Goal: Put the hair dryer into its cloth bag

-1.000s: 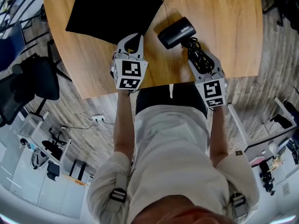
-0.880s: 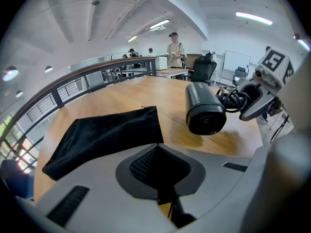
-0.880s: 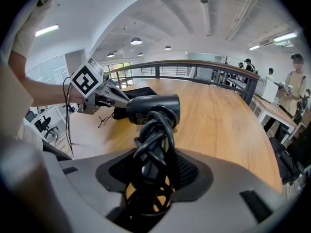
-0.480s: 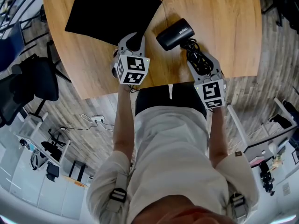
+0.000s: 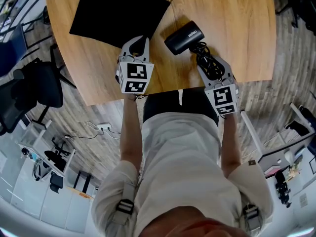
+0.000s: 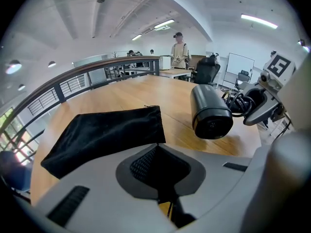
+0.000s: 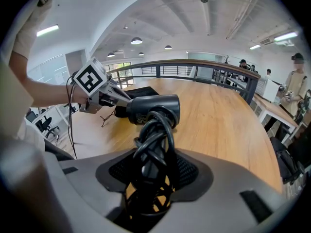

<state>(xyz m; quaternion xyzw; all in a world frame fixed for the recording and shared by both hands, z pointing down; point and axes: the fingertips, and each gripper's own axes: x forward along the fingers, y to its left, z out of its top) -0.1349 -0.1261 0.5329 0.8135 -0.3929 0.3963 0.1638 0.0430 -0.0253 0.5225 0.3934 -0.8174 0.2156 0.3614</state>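
Observation:
A black hair dryer (image 5: 183, 36) lies on the wooden table (image 5: 232, 19), its barrel pointing left towards the bag. My right gripper (image 5: 211, 63) is shut on its handle, which has the black cord (image 7: 154, 130) coiled round it. The flat black cloth bag (image 5: 116, 11) lies at the table's far left. My left gripper (image 5: 138, 44) stands open over the bag's near right corner, with black cloth showing between its fingers. In the left gripper view the bag (image 6: 102, 132) runs up to the jaw tips, and the dryer (image 6: 210, 113) sits to the right.
The table's near edge (image 5: 163, 89) runs just in front of my body. A dark office chair (image 5: 34, 88) stands on the floor to the left. Beyond the table are a railing (image 6: 73, 79) and a standing person (image 6: 181, 50).
My left gripper tipped up a little over the bag's corner and settled back. The dryer's barrel has crept slightly left. The right gripper kept its grip.

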